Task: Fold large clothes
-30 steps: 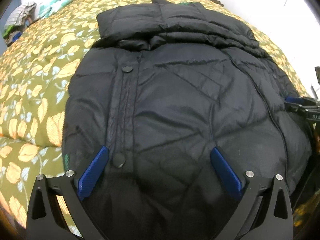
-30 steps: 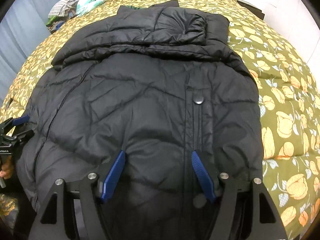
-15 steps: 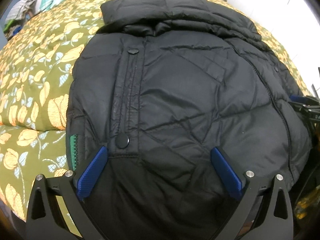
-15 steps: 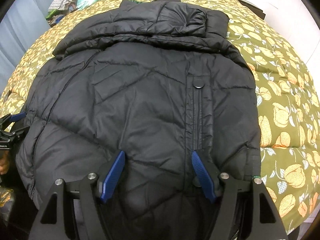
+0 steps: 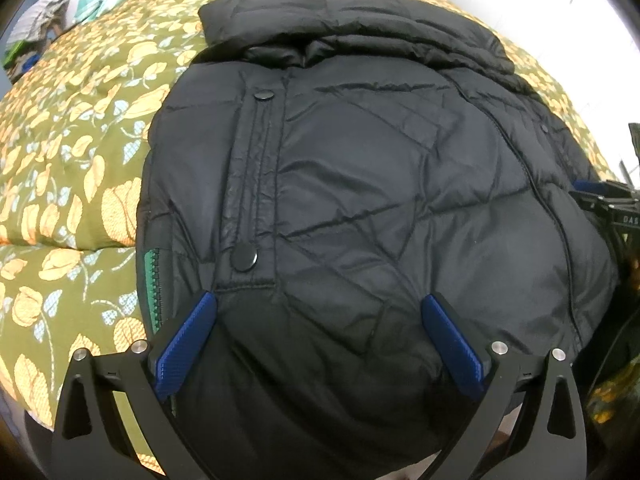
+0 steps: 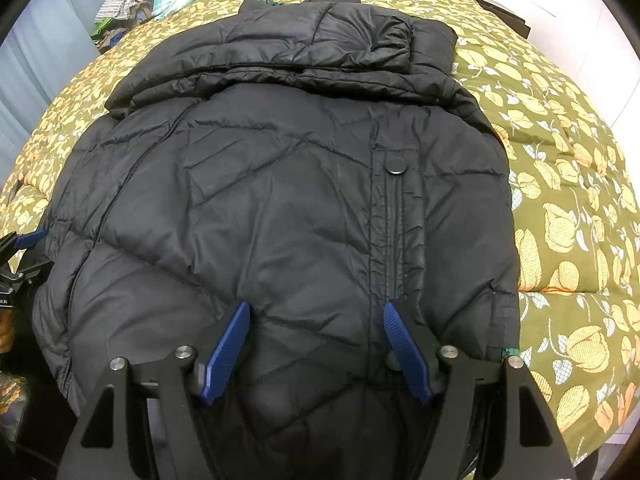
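Bed cover: green quilt with yellow flowers; it carries everything here.
Jacket: a black padded jacket, lying flat in the middle of the bed cover. Its hem is at the near edge of the bed, under both tools, and its bunched collar part is at the far end.
Long axis: it runs from the near edge of the bed cover straight away to the far side. The snap placket follows the same line.
Left gripper: jaws wide apart, hanging over the jacket's near hem, steeply downward; I see no cloth pinched between the blue pads.
Right gripper: also standing open, somewhat narrower, over the same hem beside the placket; nothing is caught in it.
Step in hand: I think it is to take the hem for a fold toward the collar.
How to do well: bite all layers of the thick hem (puffy cloth slips easily), each tool at about equal distance from the placket, then lift both together so the fold line stays square to the long axis.
Small detail: a green zipper tape shows at the jacket's edge.
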Demonstrator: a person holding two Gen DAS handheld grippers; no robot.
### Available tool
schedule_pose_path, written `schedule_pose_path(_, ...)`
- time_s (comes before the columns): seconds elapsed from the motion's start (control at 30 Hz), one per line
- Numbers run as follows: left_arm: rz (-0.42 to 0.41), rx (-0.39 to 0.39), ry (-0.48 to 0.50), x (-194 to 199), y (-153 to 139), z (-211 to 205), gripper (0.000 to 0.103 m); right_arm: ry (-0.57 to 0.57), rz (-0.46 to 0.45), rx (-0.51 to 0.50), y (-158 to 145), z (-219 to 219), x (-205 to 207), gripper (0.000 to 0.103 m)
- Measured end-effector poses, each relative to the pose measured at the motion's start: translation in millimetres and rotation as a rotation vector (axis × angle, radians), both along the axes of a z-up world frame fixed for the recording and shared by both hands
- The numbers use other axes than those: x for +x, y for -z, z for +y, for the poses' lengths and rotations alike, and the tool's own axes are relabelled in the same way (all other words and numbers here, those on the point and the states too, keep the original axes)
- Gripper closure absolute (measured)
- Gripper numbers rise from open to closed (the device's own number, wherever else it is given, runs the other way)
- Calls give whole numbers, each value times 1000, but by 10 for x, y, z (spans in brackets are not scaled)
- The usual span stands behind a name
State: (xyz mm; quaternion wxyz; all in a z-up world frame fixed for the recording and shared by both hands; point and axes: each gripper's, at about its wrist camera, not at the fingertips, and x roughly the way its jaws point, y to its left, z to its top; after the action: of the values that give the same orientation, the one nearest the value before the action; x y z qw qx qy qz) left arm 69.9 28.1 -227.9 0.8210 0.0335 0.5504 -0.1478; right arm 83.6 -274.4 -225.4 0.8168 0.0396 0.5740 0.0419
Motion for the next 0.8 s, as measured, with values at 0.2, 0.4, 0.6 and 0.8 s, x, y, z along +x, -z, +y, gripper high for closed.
schedule_pose_path(0.2, 4, 4, 7, 3, 1, -23, 1, 0, 1, -2, 4, -8, -2, 32)
schedule_pose_path(0.4, 8, 6, 15, -22, -6, -27, 1, -2, 3, 1, 7, -26, -3, 32)
schedule_pose_path(0.6, 9, 7, 19, -45, -7, -15, 1, -4, 6, -1, 3, -26, -6, 32)
schedule_pose_path(0.8, 12, 8, 27, -63, -8, -16, 1, -8, 12, 0, -6, -38, -13, 32)
